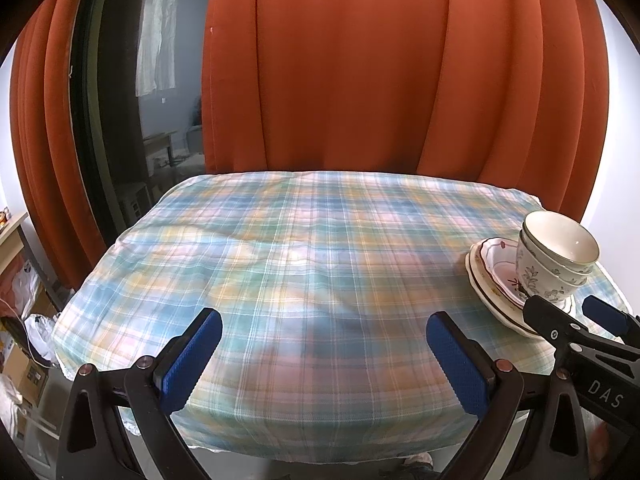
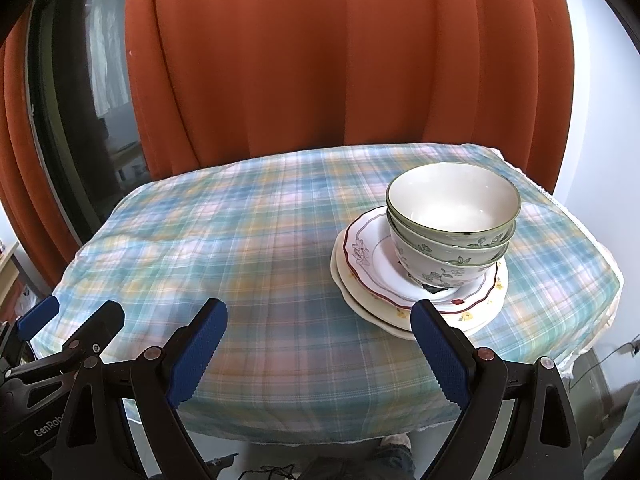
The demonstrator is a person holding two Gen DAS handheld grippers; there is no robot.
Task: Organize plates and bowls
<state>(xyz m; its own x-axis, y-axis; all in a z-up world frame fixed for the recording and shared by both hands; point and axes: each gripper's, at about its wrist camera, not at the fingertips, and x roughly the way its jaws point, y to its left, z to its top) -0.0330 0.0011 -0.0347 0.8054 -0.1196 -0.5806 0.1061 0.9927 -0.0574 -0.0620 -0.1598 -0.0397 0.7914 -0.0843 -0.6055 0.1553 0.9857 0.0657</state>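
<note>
1. Blue pads of my right gripper (image 2: 319, 350) sit nearest the lens, spread wide apart, nothing between them. One pad (image 2: 438, 354) is just in front of the near rim of the plates (image 2: 362, 250).
2. Left gripper (image 1: 324, 354) also wide apart & empty, over bare plaid tablecloth (image 1: 280, 248) at the near edge.
3. Task stuff: nested bowls (image 2: 452, 216), at least 3 by the rims, on stacked plates, all on the right half of the table.
4. Key relation: stack lies ahead & to the right of my right gripper, close. From the left gripper it's well off to the right, w/ the right gripper between.
5. So right hand is nearer – I'd judge it takes the next grab.
6. Bowls sit off-centre toward the far-right of the plates and look a bit tilted; no long axis, round all the way.
7. Near-left plate rim is bare – easiest place for a pad to get in.
8. Risk, my guess: nudge the plates & the bowl pile slides.
</note>
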